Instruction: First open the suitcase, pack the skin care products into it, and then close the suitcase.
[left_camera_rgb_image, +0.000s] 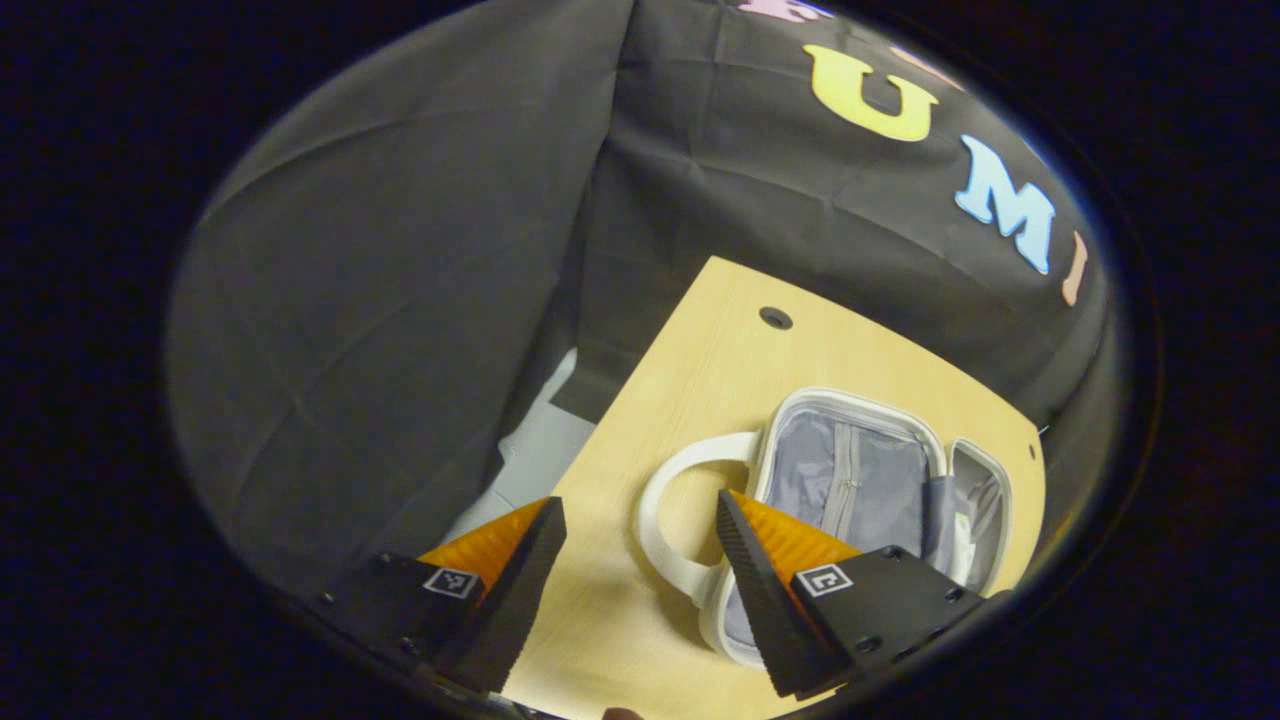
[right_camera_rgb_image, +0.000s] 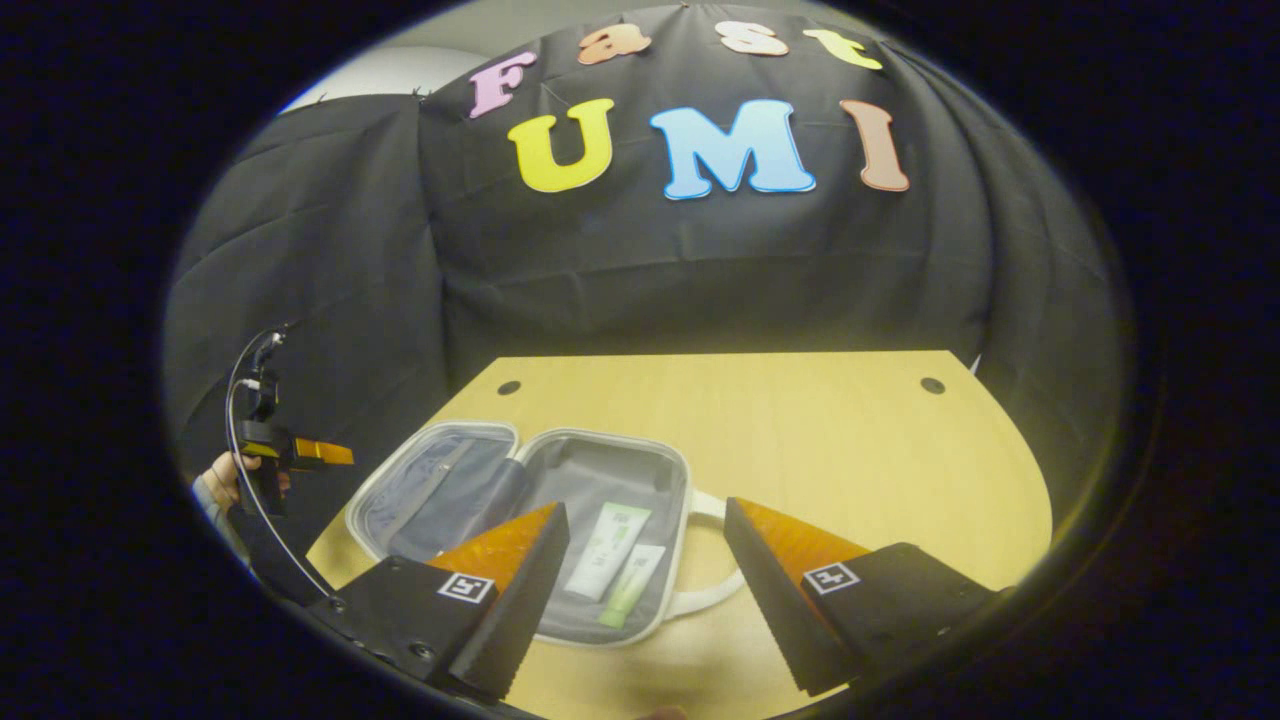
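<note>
the surface (right_camera_rgb_image: 800, 440) is a pale wood-grain board with rounded corners and small round holes near its far edge. on it the suitcase (right_camera_rgb_image: 520, 520) lies open flat, its two halves hinged side by side: a small, rounded-corner case with a white rim and handle and a soft grey fabric lining; one half has a zipped pocket. in the half nearer the handle lie two skin care tubes (right_camera_rgb_image: 610, 565), slim and smooth, white and green, side by side on the lining.

with the tubes inside and the case open, packing looks done or nearly so; no other products show on the surface. closing seems the step at hand: that calls for catching the rim of one half and swinging it over the other without pinching the lining.

the right tool (right_camera_rgb_image: 645, 560) hangs above the handle end, jaws spread, holding nothing. the left tool (left_camera_rgb_image: 640, 560) hovers over the handle too, likewise spread and holding nothing.
</note>
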